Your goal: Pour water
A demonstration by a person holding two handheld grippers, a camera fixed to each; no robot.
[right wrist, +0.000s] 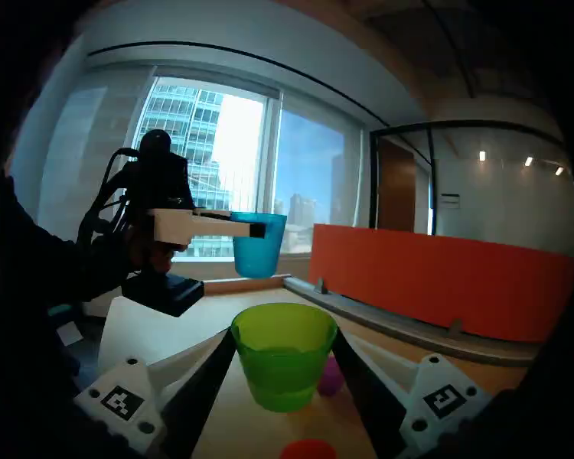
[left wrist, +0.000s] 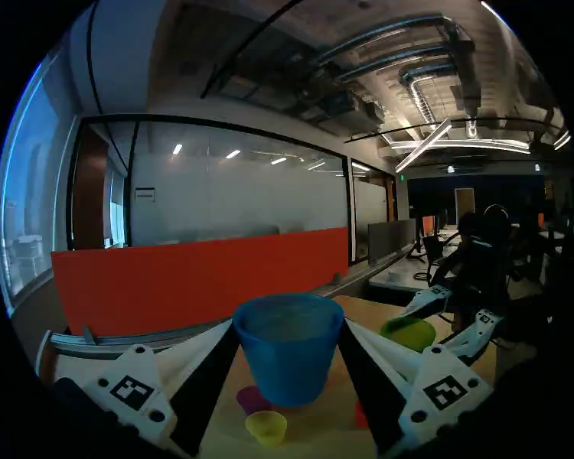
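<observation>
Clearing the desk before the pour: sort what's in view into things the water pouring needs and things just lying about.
In use: blue cup in left gripper; green cup in right gripper.
Lying about: purple cup; yellow cup; red cup; orange partition.

The left gripper view sits low over the table (left wrist: 325, 424), right up against the blue cup (left wrist: 288, 352), facing the orange partition (left wrist: 203, 279) and the glass wall (left wrist: 233, 199) behind it. The right gripper view looks close past the green cup (right wrist: 283, 356) toward the far windows (right wrist: 233, 153). Both views share the two cups, the partition and the tabletop.
</observation>
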